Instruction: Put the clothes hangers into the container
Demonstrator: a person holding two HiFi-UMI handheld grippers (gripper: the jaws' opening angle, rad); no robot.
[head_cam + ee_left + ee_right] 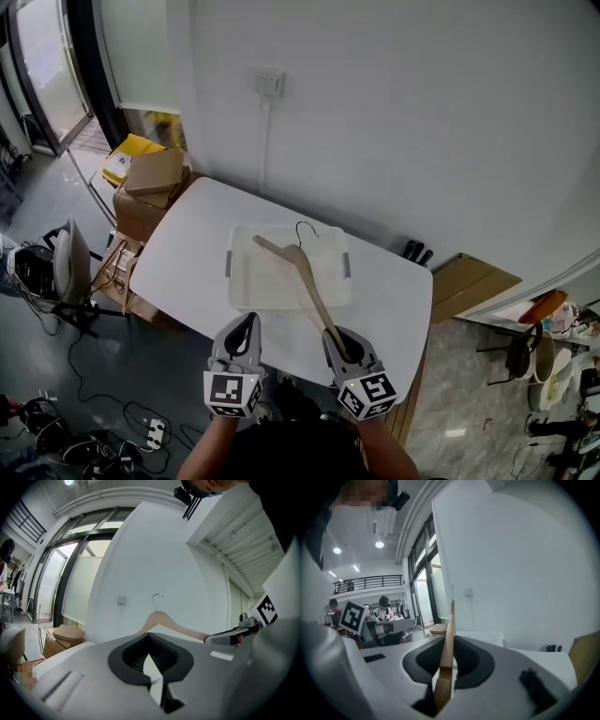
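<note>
Where the hanger (306, 278) is concerned, one end of its wooden arm is found clamped between the jaws of the right tool (339, 336). In the right gripper view the arm is seen running straight up out of the closed pads. From that grip the hanger is carried up and away from the person, slanting over the right half of the container (258, 281). Its second arm is turned leftward above the container's far part. The hook (305, 228) is seen at the container's far wall. Whether any part of the hanger touches the container cannot be told.

The left tool (246, 323) is held just beside the right one, at the near edge of the counter (187, 253). Its jaws are set a little apart, and nothing is found between them; a sliver of white counter is seen through the gap in the left gripper view. No contact with the hanger or the container is noted for this tool.

The container, white and shallow with a grey handle (228, 263) at each short side, is placed near the middle of the counter. No other hanger is seen in it.

Cardboard boxes (150, 183) are stacked on the floor off the counter's far left corner. A switch plate (269, 82) is fixed on the wall behind.
</note>
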